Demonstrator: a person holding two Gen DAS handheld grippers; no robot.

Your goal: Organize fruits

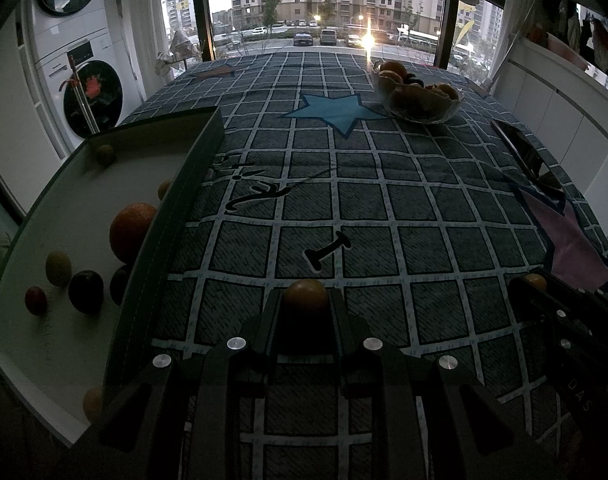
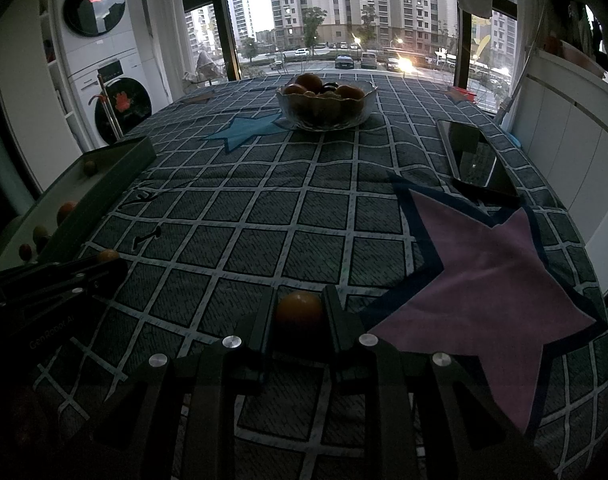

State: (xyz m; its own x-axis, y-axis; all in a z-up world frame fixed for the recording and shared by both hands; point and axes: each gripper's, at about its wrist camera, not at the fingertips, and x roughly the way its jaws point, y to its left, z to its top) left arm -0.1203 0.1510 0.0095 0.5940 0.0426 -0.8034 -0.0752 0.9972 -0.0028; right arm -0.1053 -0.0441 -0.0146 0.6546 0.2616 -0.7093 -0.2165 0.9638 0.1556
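Note:
My left gripper (image 1: 306, 300) is shut on a small orange fruit (image 1: 306, 295) and holds it above the checked tablecloth, just right of the white tray (image 1: 44, 344). The tray holds a large orange (image 1: 131, 230), a green fruit (image 1: 58, 267), dark plums (image 1: 86, 290) and a small red fruit (image 1: 36, 300). My right gripper (image 2: 298, 308) is shut on another small orange fruit (image 2: 298, 309). It also shows at the right edge of the left wrist view (image 1: 537, 286). A glass bowl (image 2: 359, 114) with several fruits stands at the far side.
A dark phone (image 2: 477, 160) lies at the right on the cloth. A pink star patch (image 2: 487, 280) and a blue star patch (image 2: 244, 128) are printed on the cloth. Stacked washing machines (image 2: 104, 60) stand at the left, a window behind.

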